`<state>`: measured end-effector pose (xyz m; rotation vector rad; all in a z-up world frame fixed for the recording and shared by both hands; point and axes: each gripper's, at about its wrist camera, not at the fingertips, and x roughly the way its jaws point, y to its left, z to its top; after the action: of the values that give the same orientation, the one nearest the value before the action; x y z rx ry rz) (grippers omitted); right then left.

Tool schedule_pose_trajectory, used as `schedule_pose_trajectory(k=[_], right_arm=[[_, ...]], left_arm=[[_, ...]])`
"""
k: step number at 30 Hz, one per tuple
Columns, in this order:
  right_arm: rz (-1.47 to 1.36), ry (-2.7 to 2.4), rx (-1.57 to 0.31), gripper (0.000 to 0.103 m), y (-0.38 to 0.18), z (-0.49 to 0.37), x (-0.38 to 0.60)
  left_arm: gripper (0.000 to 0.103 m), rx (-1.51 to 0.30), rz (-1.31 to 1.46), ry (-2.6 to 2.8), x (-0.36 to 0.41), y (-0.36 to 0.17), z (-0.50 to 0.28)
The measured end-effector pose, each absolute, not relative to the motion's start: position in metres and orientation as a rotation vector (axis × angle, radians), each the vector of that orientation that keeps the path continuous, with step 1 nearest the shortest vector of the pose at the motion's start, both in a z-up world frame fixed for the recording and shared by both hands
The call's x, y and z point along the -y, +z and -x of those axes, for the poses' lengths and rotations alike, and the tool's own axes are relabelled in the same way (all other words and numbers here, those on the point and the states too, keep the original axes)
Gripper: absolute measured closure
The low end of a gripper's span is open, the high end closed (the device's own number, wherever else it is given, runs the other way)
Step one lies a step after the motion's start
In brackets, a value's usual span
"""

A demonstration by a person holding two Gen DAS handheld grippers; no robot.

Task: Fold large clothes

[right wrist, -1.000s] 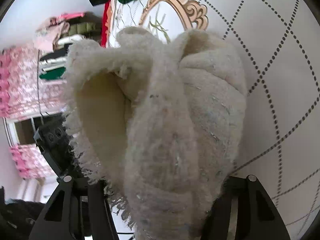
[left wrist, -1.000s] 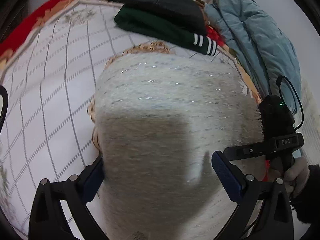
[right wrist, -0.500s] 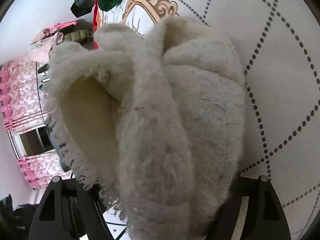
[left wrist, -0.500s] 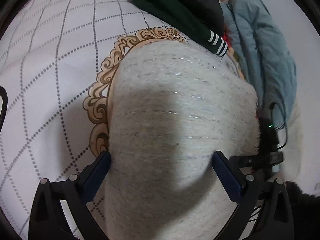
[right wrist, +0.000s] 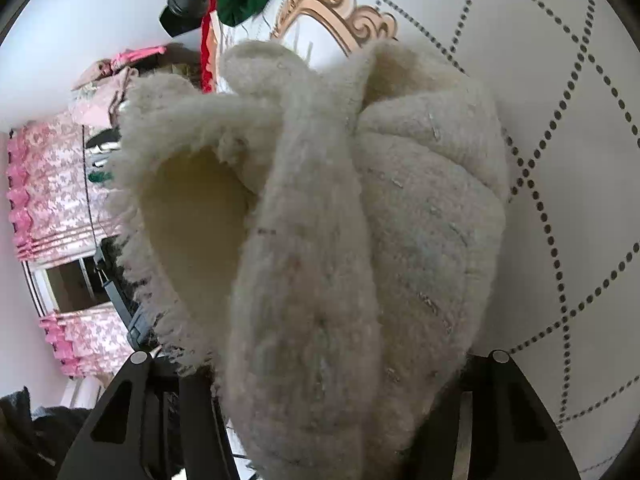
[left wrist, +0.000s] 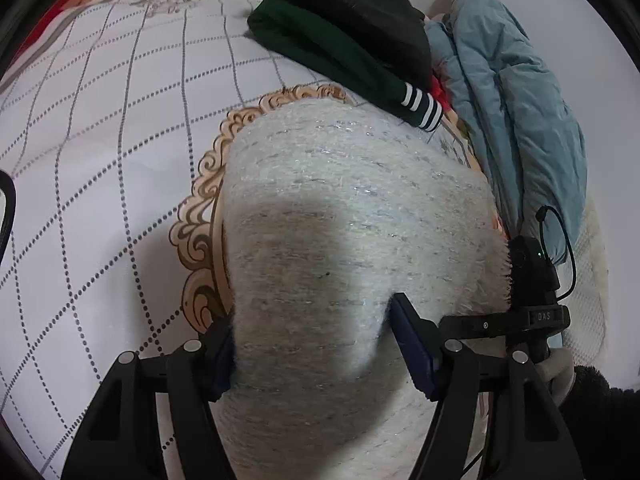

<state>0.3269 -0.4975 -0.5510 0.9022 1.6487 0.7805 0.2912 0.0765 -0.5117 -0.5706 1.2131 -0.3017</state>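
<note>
A fluffy cream-white knit sweater (left wrist: 344, 224) is folded into a thick bundle and held up over the white quilted bedspread (left wrist: 100, 152). My left gripper (left wrist: 316, 352) is shut on one end of the sweater, its blue pads (left wrist: 412, 348) pressing into the knit. My right gripper (right wrist: 320, 392) is shut on the other end, where the sweater (right wrist: 360, 240) bunches in thick rolls with a fringed edge; its fingertips are hidden by the knit. The right gripper also shows in the left wrist view (left wrist: 532, 292).
A dark green garment with white stripes (left wrist: 340, 52) and a black jacket (left wrist: 360, 4) lie at the far side of the bed. A light blue padded coat (left wrist: 516, 100) lies at the right. Pink curtains (right wrist: 52, 184) and a window are in the room.
The left gripper's jaws have closed in on the sweater, the right pad now digging into the knit. The bundle has shifted slightly over the bedspread in both views.
</note>
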Motion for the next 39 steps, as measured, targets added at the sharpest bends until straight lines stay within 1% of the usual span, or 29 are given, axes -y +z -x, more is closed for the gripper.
schedule_pose_trajectory(k=[7,14,18,19,20,22,23,25,30,32,33,37,38,39], right_arm=[[-0.942,0.781,-1.598,0.048,-0.519,-0.333,0.506],[-0.976,0.775,-1.533,0.048,-0.45,-0.364,0.529],[-0.977,0.789,-1.495,0.048,-0.404,-0.42,0.533],[-0.974,0.794,-1.482,0.048,-0.393,-0.44,0.535],[-0.971,0.799,-1.471,0.048,-0.384,-0.46,0.534],[-0.953,0.804,-1.445,0.048,-0.368,-0.506,0.537],[-0.948,0.805,-1.435,0.048,-0.361,-0.528,0.536],[-0.937,0.807,-1.416,0.048,-0.351,-0.578,0.537],[-0.931,0.809,-1.411,0.048,-0.356,-0.698,0.525],[-0.912,0.796,-1.43,0.048,-0.371,-0.737,0.521],[-0.911,0.778,-1.451,0.048,-0.385,-0.756,0.52],[-0.84,0.675,-1.544,0.047,-0.428,-0.794,0.51],[-0.823,0.665,-1.557,0.046,-0.437,-0.795,0.508],[-0.819,0.654,-1.56,0.043,-0.44,-0.797,0.508]], left_arm=[[0.038,-1.182,0.517,-0.313,-0.07,-0.475,-0.306],[0.038,-1.147,0.468,-0.315,-0.071,-0.405,-0.356],[0.038,-1.116,0.454,-0.305,-0.073,-0.363,-0.411],[0.038,-1.102,0.445,-0.299,-0.072,-0.351,-0.435],[0.038,-1.094,0.44,-0.299,-0.074,-0.346,-0.446],[0.038,-1.068,0.439,-0.291,-0.077,-0.331,-0.492],[0.038,-1.061,0.437,-0.291,-0.079,-0.33,-0.503],[0.038,-1.04,0.434,-0.285,-0.083,-0.325,-0.549],[0.038,-1.022,0.418,-0.267,-0.1,-0.337,-0.646],[0.038,-1.052,0.428,-0.253,-0.108,-0.359,-0.682],[0.038,-1.083,0.436,-0.247,-0.112,-0.379,-0.701],[0.038,-1.204,0.405,-0.206,-0.114,-0.439,-0.736],[0.036,-1.213,0.396,-0.2,-0.114,-0.446,-0.739],[0.033,-1.217,0.395,-0.191,-0.115,-0.452,-0.74]])
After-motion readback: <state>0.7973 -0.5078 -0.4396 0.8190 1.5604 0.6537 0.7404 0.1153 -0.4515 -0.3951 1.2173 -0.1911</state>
